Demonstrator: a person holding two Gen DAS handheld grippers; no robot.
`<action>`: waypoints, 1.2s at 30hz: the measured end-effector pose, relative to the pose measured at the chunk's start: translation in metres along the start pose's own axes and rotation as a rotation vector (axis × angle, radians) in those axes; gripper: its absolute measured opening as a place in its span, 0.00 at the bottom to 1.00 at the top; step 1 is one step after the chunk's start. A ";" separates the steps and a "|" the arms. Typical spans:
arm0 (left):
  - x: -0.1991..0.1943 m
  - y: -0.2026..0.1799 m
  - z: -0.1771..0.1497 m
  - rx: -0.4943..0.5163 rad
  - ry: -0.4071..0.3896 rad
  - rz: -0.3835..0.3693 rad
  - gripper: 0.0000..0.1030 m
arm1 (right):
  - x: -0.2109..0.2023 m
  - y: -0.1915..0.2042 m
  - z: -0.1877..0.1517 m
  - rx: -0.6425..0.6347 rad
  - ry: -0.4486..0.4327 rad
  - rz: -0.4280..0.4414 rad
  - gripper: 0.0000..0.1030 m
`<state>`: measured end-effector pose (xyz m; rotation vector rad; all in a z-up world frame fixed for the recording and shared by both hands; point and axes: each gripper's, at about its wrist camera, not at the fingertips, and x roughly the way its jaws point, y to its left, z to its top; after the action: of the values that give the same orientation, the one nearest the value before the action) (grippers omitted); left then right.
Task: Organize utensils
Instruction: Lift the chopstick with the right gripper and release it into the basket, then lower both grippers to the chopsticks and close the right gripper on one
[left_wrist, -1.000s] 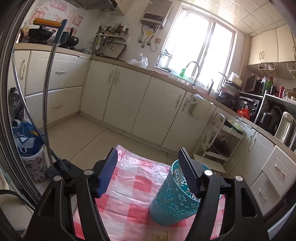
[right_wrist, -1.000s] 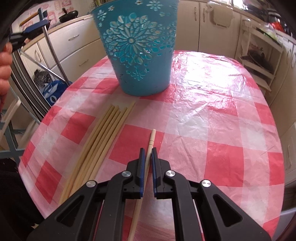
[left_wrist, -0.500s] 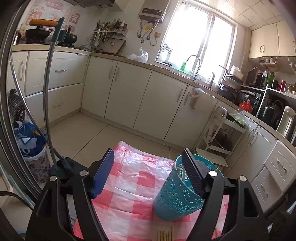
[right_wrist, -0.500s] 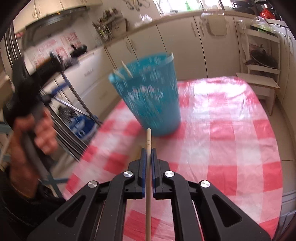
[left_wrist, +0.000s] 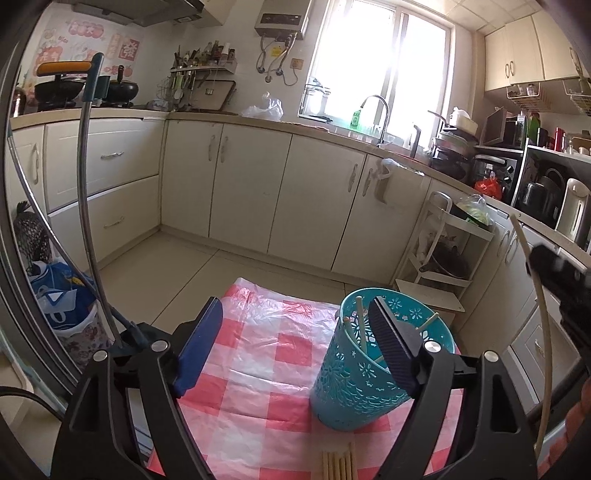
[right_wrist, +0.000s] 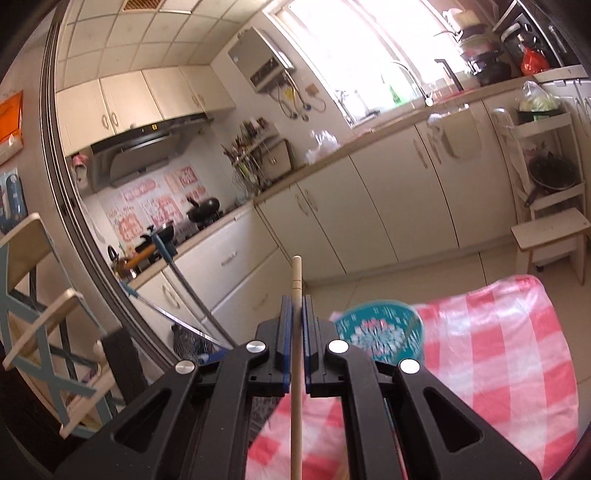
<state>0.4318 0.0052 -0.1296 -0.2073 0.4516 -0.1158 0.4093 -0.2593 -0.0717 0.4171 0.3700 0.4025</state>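
A teal cut-out basket (left_wrist: 380, 373) stands on the red-and-white checked tablecloth (left_wrist: 258, 369) with a few chopsticks leaning inside it. My left gripper (left_wrist: 295, 350) hovers over the cloth on the near side of the basket. Its jaws are opening and the pads press on nothing; the right finger overlaps the basket's rim. Several loose chopsticks (left_wrist: 338, 465) lie at the near table edge. My right gripper (right_wrist: 296, 321) is shut on one wooden chopstick (right_wrist: 296, 280), raised high above the table to the left of the blurred basket (right_wrist: 380, 332). The same held chopstick (left_wrist: 543, 332) shows at the left wrist view's right edge.
A metal stand pole (left_wrist: 85, 203) and a blue bag (left_wrist: 55, 299) are left of the table. A white trolley rack (left_wrist: 443, 251) and a low wooden stool (right_wrist: 550, 229) stand beyond the table by the cabinets. A wooden chair (right_wrist: 37, 295) is at the far left.
The right gripper has lifted the chopstick off the cloth, risen well above the table and tipped up toward level. The left gripper's jaws have spread wider; it has stayed in place.
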 end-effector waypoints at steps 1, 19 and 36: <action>0.000 0.001 0.000 0.000 0.003 0.002 0.76 | 0.004 0.002 0.006 0.002 -0.023 -0.001 0.06; 0.015 0.021 0.003 -0.048 0.086 0.029 0.78 | 0.089 -0.028 0.027 -0.035 -0.230 -0.252 0.06; 0.019 0.029 0.000 -0.055 0.126 0.048 0.80 | 0.001 0.013 -0.038 -0.180 -0.117 -0.226 0.25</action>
<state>0.4504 0.0304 -0.1444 -0.2436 0.5851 -0.0700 0.3900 -0.2356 -0.0982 0.2191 0.2609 0.1878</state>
